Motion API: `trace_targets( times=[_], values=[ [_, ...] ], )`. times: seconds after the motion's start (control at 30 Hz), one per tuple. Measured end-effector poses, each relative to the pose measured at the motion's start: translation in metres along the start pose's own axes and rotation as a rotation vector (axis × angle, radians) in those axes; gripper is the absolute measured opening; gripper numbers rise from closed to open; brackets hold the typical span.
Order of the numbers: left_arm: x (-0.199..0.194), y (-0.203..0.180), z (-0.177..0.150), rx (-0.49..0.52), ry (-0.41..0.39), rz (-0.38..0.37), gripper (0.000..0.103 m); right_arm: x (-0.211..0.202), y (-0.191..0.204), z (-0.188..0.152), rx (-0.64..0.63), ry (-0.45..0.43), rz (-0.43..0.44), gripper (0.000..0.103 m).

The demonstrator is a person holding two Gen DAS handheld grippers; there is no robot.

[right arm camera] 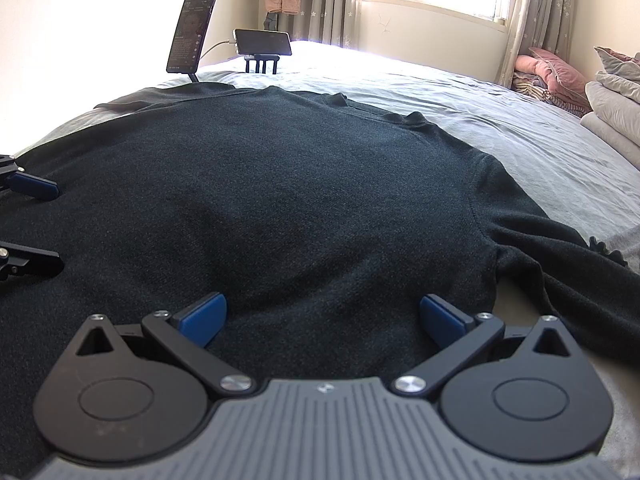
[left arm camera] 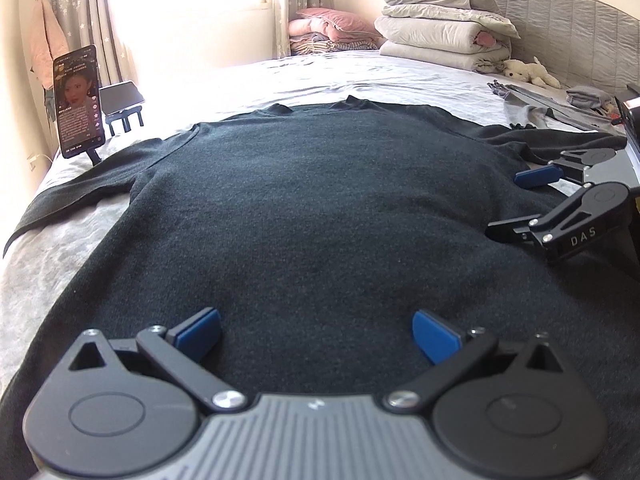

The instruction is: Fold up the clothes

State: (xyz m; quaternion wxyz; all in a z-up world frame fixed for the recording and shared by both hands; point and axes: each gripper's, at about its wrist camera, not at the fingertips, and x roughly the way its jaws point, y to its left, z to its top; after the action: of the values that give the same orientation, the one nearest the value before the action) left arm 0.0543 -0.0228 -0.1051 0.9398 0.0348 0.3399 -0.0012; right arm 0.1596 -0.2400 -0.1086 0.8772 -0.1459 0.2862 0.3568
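Note:
A dark knit sweater (left arm camera: 312, 200) lies spread flat on the bed, collar toward the far side, one sleeve (left arm camera: 80, 188) stretched out left and the other (right arm camera: 568, 264) lying to the right. My left gripper (left arm camera: 316, 330) hovers open over the sweater's near hem, blue pads (left arm camera: 200, 330) wide apart with only cloth below. My right gripper (right arm camera: 322, 318) is open too, low over the sweater near its right side seam. In the left wrist view the right gripper (left arm camera: 516, 204) reaches in from the right edge. In the right wrist view the left gripper (right arm camera: 44, 224) shows at the left edge.
The grey bed sheet (left arm camera: 360, 76) surrounds the sweater. Two phones on stands (left arm camera: 78, 100) (right arm camera: 262, 42) sit at the bed's far edge. Folded quilts (left arm camera: 444, 32) and pillows stack by the headboard, with a plush toy (left arm camera: 528, 72) and grey clothes (left arm camera: 532, 108) at right.

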Motion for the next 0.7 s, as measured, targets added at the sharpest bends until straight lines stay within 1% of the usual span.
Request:
trace_targets(
  times=[0.1,0.37,0.47,0.6,0.7],
  values=[
    [0.000,-0.002,0.000,0.007,-0.005,0.009,0.103,-0.001,0.000,0.000,0.000,0.000,0.000,0.103],
    [-0.005,-0.020,-0.002,0.101,-0.040,0.106,0.103,-0.001,0.000,0.000,0.000,0.001,0.000,0.103],
    [-0.005,-0.016,-0.001,0.081,-0.033,0.096,0.103,-0.001,0.001,0.000,0.000,0.001,0.000,0.103],
    [0.000,-0.004,0.000,0.007,0.000,0.043,0.103,-0.001,0.001,0.000,-0.001,0.002,0.000,0.103],
    [0.001,-0.001,0.001,-0.009,0.012,0.028,0.103,-0.002,0.001,0.000,-0.001,0.002,0.000,0.103]
  ],
)
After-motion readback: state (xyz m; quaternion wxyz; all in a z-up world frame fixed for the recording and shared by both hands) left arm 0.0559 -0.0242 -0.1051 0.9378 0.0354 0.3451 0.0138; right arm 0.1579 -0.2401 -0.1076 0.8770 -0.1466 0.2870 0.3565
